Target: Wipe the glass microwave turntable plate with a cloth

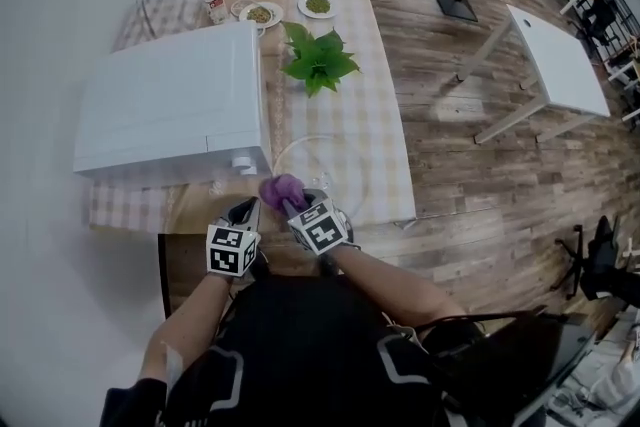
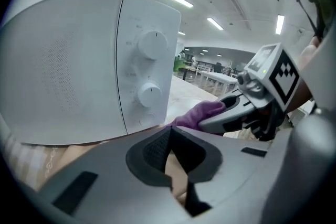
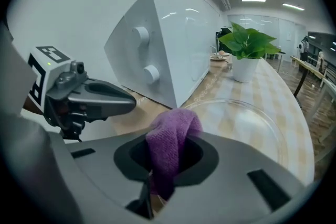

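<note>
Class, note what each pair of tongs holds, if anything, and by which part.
The right tongs pinch the purple cloth by a bunched part, and the rest puffs out beyond the jaws. The left tongs are shut on nothing.

Both arms bent close in, left gripper (image 1: pixel 245 212) jaws together and empty, right gripper (image 1: pixel 298 210) alongside, clamping cloth (image 1: pixel 281 188).

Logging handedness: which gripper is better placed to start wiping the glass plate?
Right. The right gripper grips the purple cloth, with the glass plate just ahead. The left gripper is shut on nothing, facing the microwave.
</note>
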Demonstrator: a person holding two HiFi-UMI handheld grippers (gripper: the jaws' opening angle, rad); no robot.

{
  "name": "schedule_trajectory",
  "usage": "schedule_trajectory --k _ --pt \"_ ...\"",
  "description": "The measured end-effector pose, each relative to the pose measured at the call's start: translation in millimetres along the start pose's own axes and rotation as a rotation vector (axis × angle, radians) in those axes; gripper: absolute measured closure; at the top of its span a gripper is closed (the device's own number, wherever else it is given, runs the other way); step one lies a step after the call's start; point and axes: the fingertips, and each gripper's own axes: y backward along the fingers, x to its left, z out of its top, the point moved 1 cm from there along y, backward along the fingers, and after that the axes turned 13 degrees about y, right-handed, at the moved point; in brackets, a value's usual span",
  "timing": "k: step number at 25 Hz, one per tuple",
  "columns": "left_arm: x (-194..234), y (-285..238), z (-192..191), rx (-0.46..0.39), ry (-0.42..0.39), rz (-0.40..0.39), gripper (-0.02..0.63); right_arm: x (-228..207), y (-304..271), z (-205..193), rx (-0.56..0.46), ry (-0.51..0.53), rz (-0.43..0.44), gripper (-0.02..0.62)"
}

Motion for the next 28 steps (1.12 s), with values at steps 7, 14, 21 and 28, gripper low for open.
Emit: schedule_trajectory --k 7,14,21,28 --pt "-12.5 5.5 14.0 -0.039 0.002 -0.022 0.598 -20.4 0.0 -19.7 0.038 -0.056 -0.063 0.534" --pt "-16.0 2.4 25.1 -0.077 -0.011 -0.02 0.598 -41.5 18.1 -35.5 0.029 -0.117 -0.121 0.534" --pt "-23.3 -5.2 34.9 -0.093 -0.006 -0.073 0.598 -63.1 40.2 -59.6 0.046 -0.166 -0.205 0.534" --pt "-24.9 -8.5 42.3 -0.093 -0.007 -0.082 0.598 -92.5 70.9 -88.3 0.08 -0.229 -0.299 0.534"
